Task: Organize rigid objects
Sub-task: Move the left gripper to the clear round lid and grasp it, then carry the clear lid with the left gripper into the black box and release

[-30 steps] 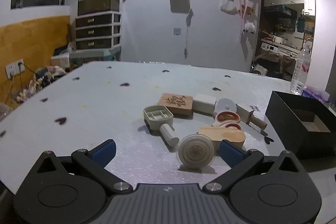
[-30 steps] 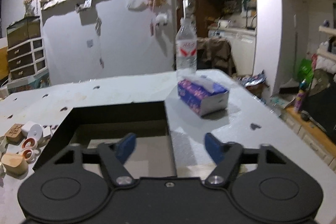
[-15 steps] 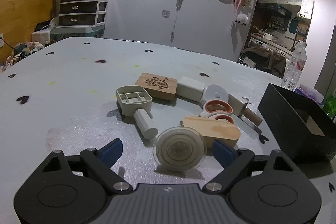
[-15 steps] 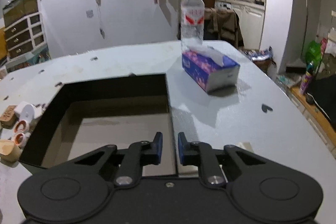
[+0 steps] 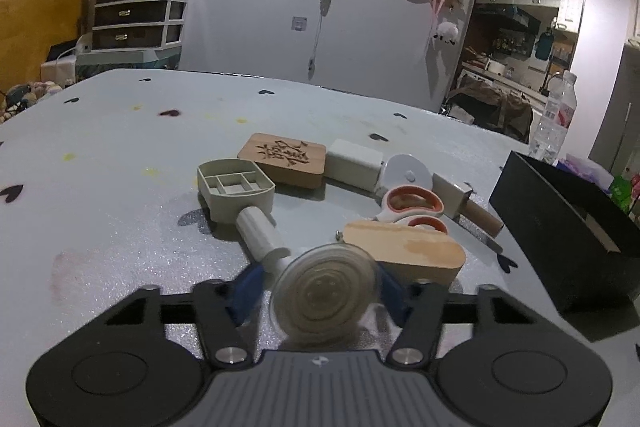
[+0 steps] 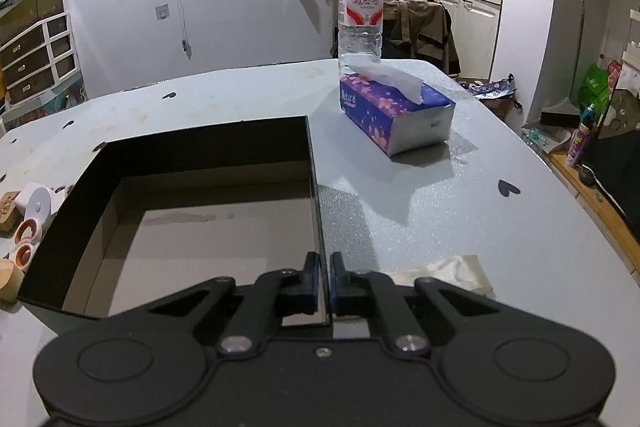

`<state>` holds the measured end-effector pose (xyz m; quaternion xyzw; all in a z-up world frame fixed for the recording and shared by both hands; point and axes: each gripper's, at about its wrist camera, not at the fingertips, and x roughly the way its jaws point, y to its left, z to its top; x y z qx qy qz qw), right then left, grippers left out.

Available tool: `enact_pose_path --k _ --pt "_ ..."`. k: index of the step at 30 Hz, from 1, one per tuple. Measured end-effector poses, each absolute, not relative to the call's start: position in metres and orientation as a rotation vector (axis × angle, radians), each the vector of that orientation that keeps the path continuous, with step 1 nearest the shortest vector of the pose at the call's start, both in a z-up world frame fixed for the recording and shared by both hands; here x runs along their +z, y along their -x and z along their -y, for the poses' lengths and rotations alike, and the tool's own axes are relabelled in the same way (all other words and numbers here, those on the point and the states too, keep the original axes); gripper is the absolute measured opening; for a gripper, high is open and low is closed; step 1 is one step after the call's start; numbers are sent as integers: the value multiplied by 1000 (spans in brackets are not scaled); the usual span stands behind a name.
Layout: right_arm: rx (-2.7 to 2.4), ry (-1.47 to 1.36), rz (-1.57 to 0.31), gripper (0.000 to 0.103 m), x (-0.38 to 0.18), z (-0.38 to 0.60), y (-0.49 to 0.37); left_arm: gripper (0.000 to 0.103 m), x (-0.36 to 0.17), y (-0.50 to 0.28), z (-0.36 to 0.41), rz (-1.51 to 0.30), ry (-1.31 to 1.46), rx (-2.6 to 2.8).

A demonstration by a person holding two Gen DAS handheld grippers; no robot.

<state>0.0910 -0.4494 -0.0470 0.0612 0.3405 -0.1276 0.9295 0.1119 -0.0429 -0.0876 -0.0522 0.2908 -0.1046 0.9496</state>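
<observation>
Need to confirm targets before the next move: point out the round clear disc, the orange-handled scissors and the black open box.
Round clear disc [image 5: 323, 294]: left wrist view, centre of its ringed face.
Orange-handled scissors [image 5: 414, 201]: left wrist view, upper finger loop.
Black open box [image 6: 208, 147]: right wrist view, inner far wall.

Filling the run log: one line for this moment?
left gripper: shut on round disc | right gripper: shut on black box wall

A round, clear-rimmed beige disc [image 5: 325, 290] stands on edge nearest the camera. Just behind it lie a pale wooden block [image 5: 404, 255], orange-handled scissors [image 5: 412, 205] and a grey handled mould [image 5: 236, 191]. The open black box [image 6: 192, 203] sits right of the disc.
</observation>
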Motion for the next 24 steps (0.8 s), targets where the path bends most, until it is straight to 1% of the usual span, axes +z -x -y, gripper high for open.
enact_pose_path --k 8,14,19,24 --pt "-266 -129 -686 6 -48 449 -89 53 -83 -106 35 -585 144 -199" --pt "-269 -110 -684 6 -48 447 -89 52 -53 -99 34 -500 170 -230" --pt "-266 -105 -678 6 -48 447 -88 52 -29 -114 63 -475 170 -365" --pt "-269 -103 -680 6 -47 446 -87 53 -11 -143 125 -505 160 -554"
